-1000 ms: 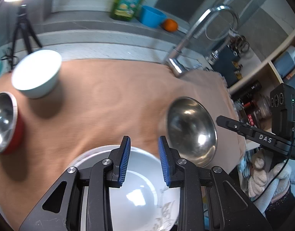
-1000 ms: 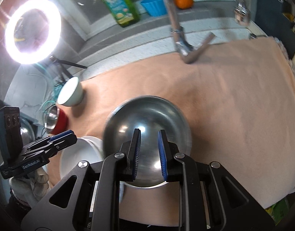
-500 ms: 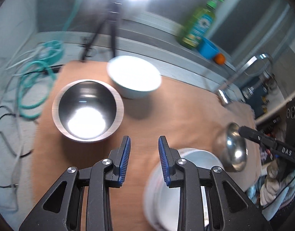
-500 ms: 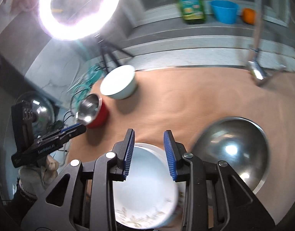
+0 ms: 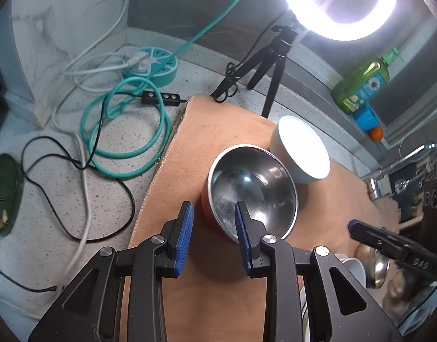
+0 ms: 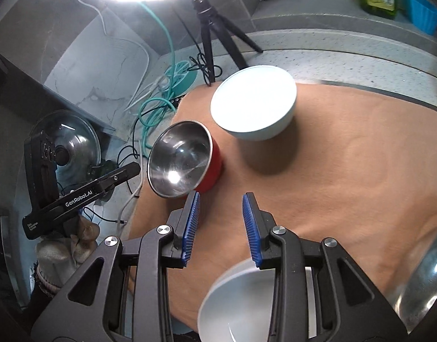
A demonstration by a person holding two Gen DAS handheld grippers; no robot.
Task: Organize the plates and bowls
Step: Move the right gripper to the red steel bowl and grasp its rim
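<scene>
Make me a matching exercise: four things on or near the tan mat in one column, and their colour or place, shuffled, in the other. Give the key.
Things:
1. red-sided steel bowl
2. pale bowl
3. soap bottle
4. ring light tripod

Descriptions:
A. on the ledge behind the counter, beside a blue cup
B. black, standing at the mat's far edge
C. shiny inside, at the mat's left edge
D. light blue-white, behind the steel bowl

Pairs: 1-C, 2-D, 3-A, 4-B
</scene>
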